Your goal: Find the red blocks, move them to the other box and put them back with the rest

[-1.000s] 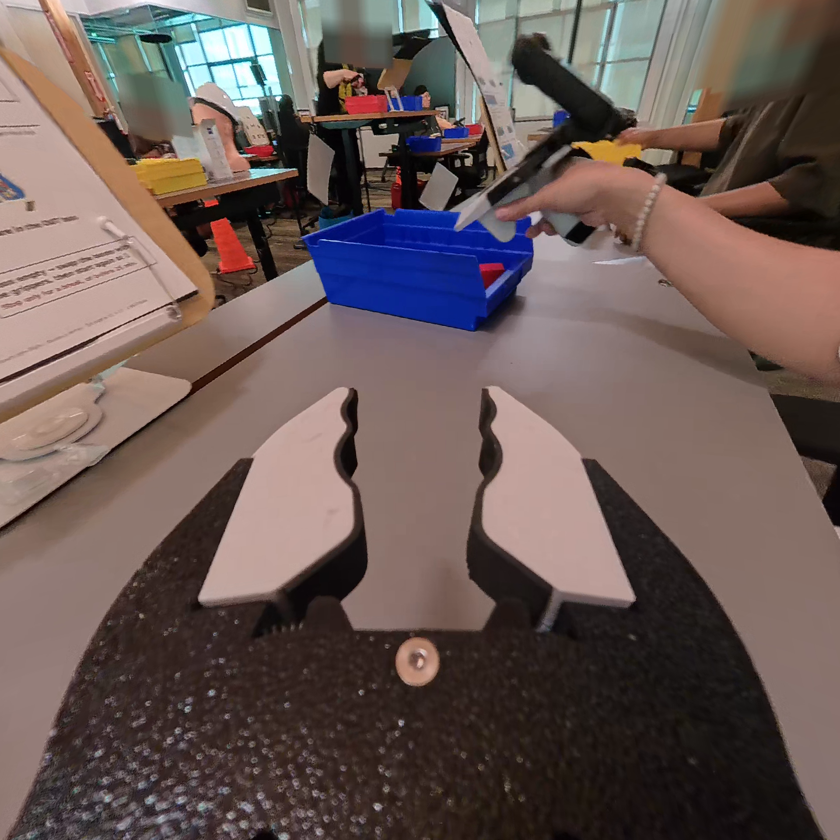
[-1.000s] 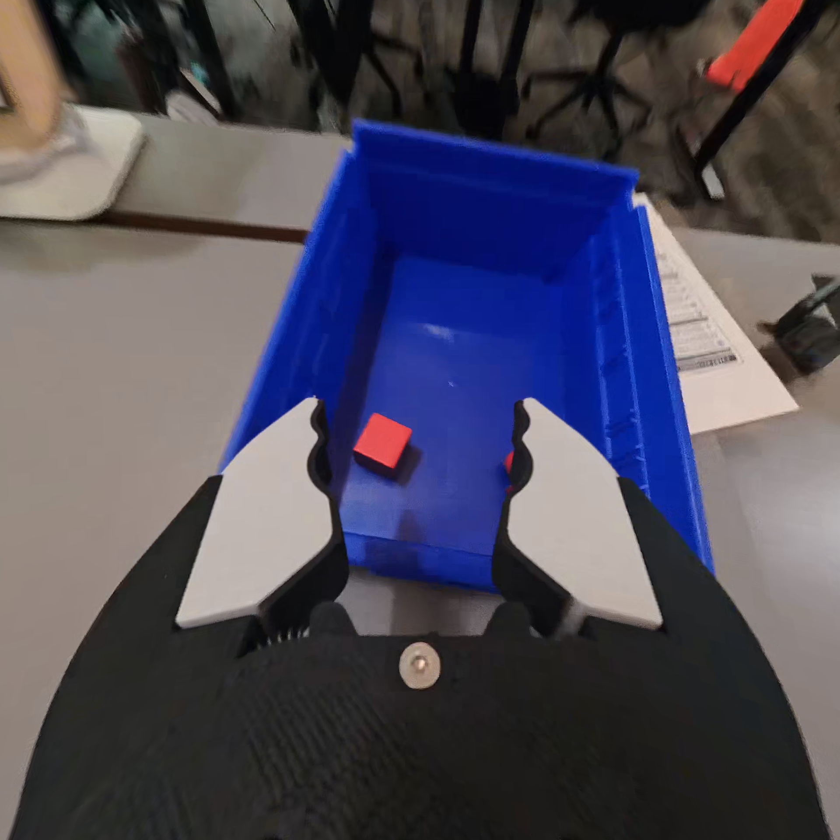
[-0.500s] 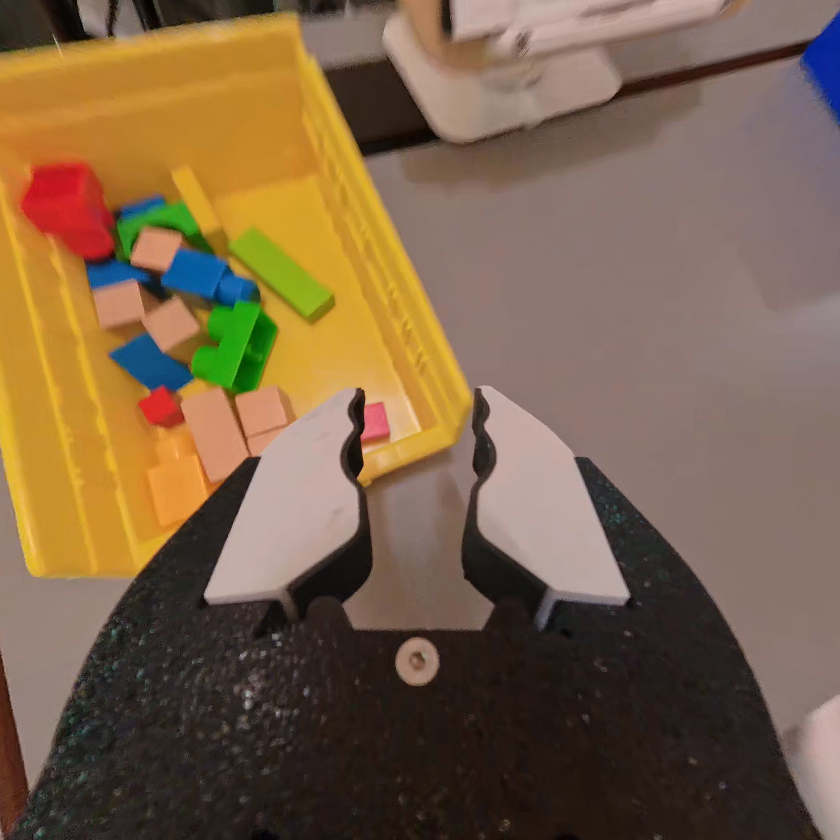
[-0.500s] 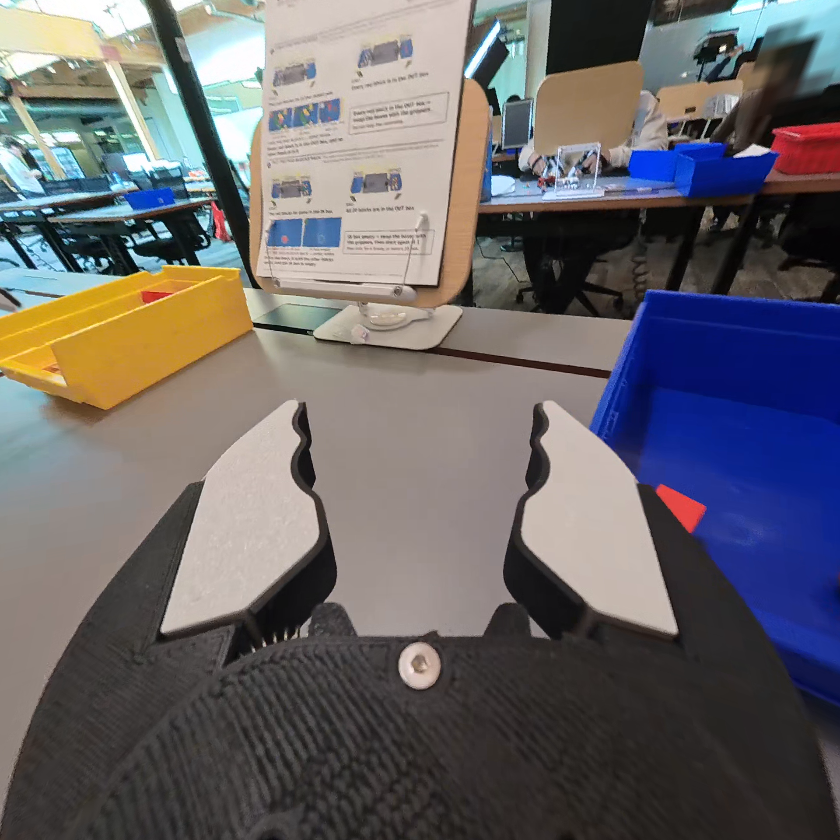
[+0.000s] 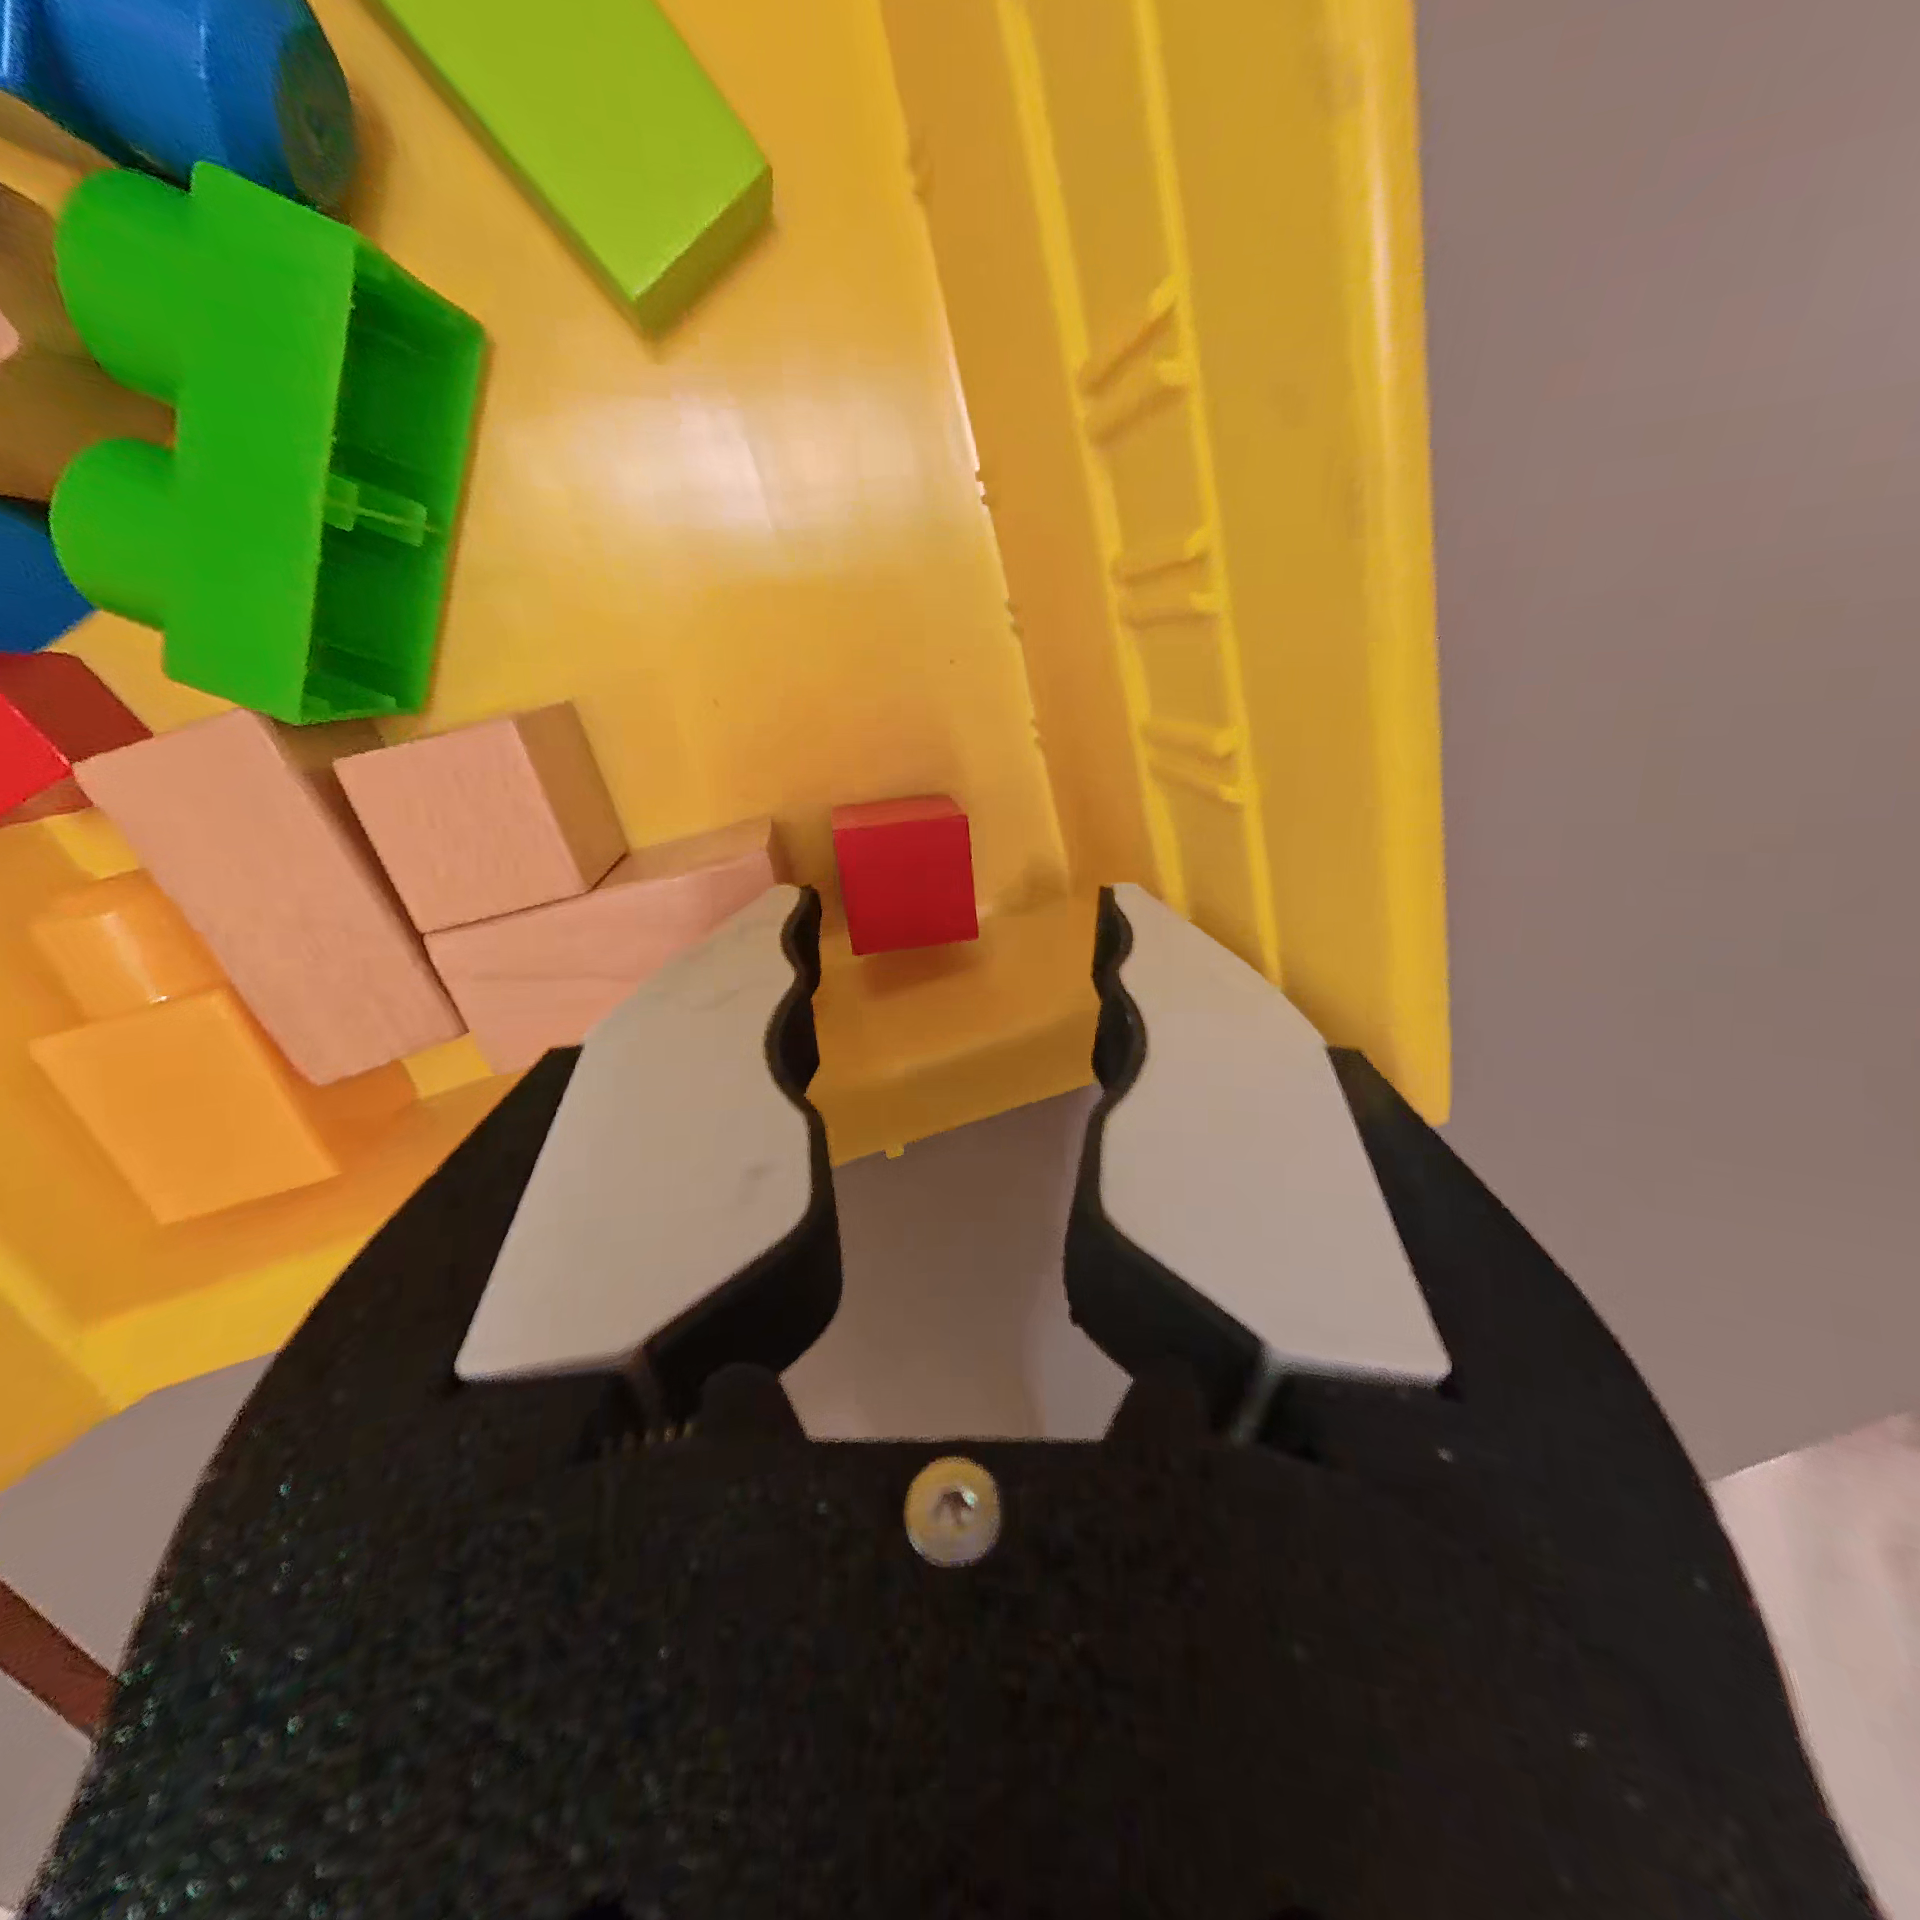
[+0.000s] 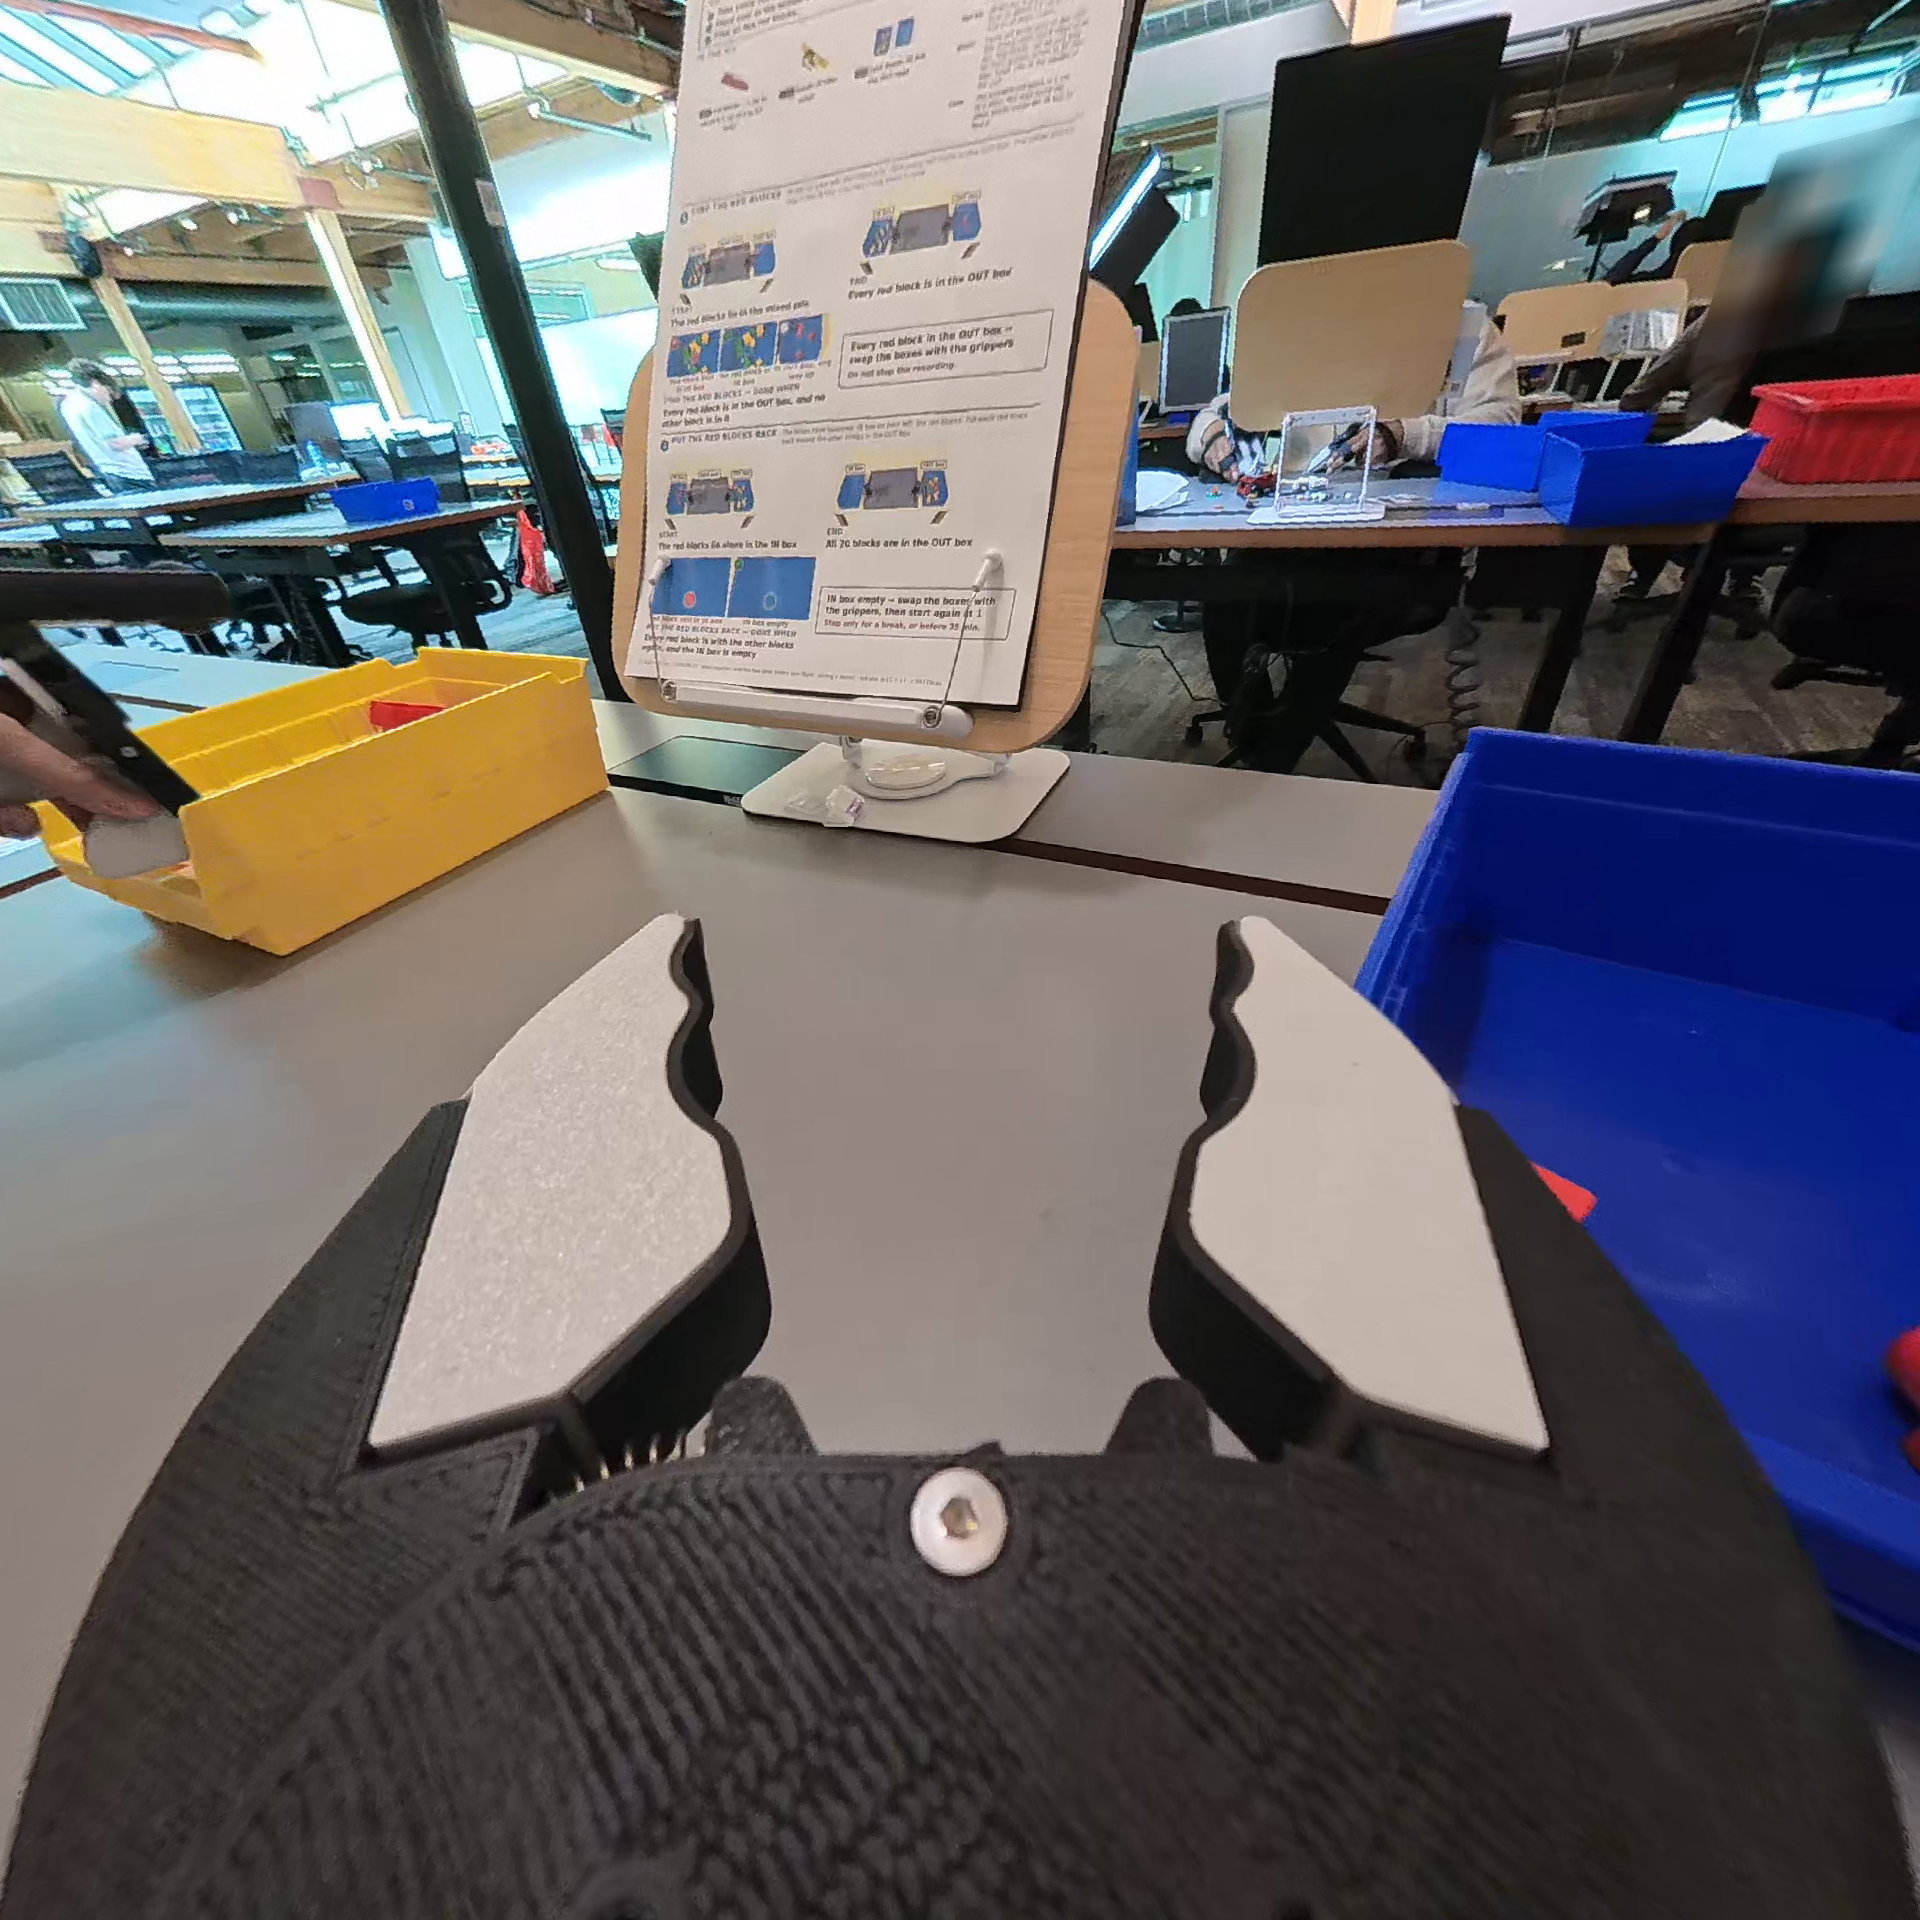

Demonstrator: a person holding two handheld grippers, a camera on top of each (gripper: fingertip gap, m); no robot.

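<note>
i judge the sorting about midway. my left gripper (image 5: 954, 914) hangs over the near right corner of the yellow box (image 5: 1226, 520), its fingers spread with nothing between them; a small red cube (image 5: 904, 875) sits on the box floor just past the tips, close to the right wall and beside the plain wooden blocks (image 5: 468, 821). another red block (image 5: 42, 727) shows at the left edge of that view, half under the pile, so at least two reds are left to fetch. my right gripper (image 6: 961, 987) waits wide open and empty above the bare tabletop (image 6: 935, 1039), with the blue box (image 6: 1683, 904) at its right; red pieces (image 6: 1564, 1195) already lie on that box's floor, partly hidden behind my right finger.

the left wrist view alone shows the cube, the green blocks (image 5: 270, 447) and the pile up close. the right wrist view alone shows both boxes well apart along the tabletop, the instruction board (image 6: 883, 364) on its stand between them at the far edge, and my left gripper dipping into the yellow box's near end.
</note>
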